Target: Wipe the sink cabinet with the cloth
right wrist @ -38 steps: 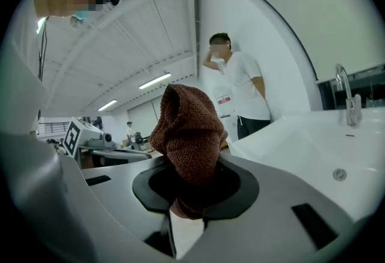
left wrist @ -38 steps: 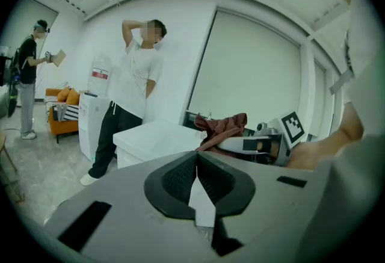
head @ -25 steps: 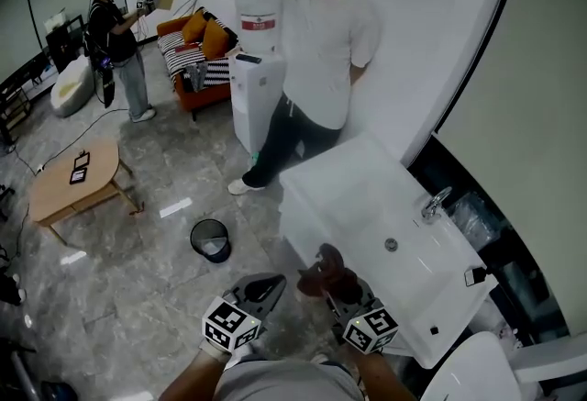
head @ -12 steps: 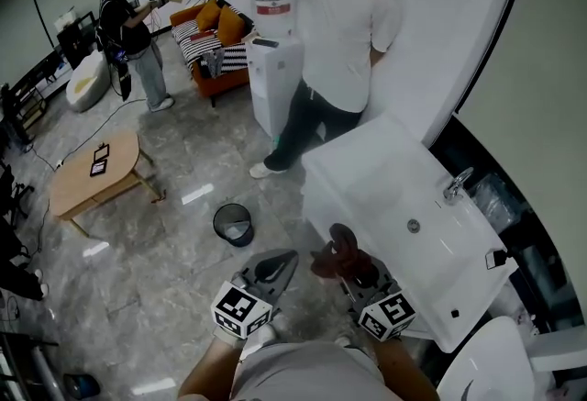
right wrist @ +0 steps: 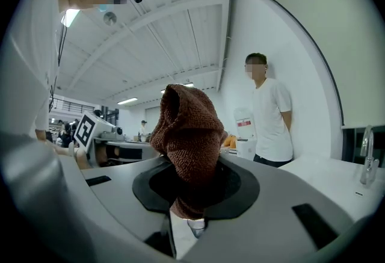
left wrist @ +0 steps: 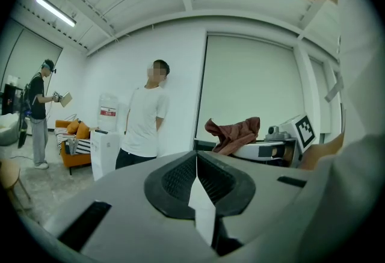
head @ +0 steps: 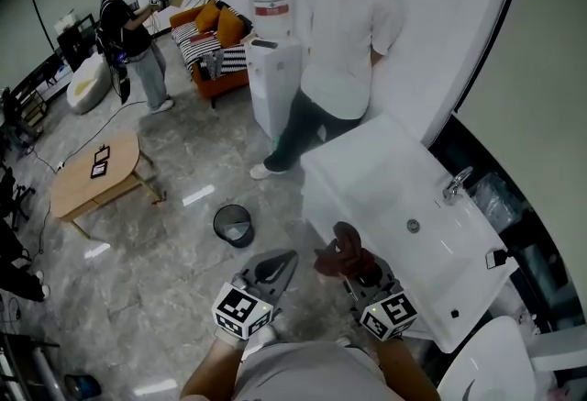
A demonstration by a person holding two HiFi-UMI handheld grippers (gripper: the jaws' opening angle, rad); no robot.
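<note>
A brown cloth (head: 343, 255) bunches up out of my right gripper (head: 358, 271), which is shut on it just off the near left corner of the white sink cabinet (head: 362, 179). In the right gripper view the cloth (right wrist: 187, 135) stands upright between the jaws, with the cabinet top (right wrist: 319, 171) and tap (right wrist: 367, 159) at the right. My left gripper (head: 271, 269) hangs over the floor to the left of the cabinet, jaws closed together and empty. From the left gripper view the cloth (left wrist: 233, 132) shows at centre right.
A person in a white shirt (head: 344, 32) leans on the wall at the cabinet's far end, by a water dispenser (head: 272, 69). A small bin (head: 234, 225) stands on the floor left of the cabinet. Further off are a low wooden table (head: 96, 174), a sofa (head: 215, 46) and another person (head: 133, 32).
The head view shifted between one second and half a second ago, then held. The standing person's raised arm has come down. Both grippers keep their places; the cloth stays gripped.
</note>
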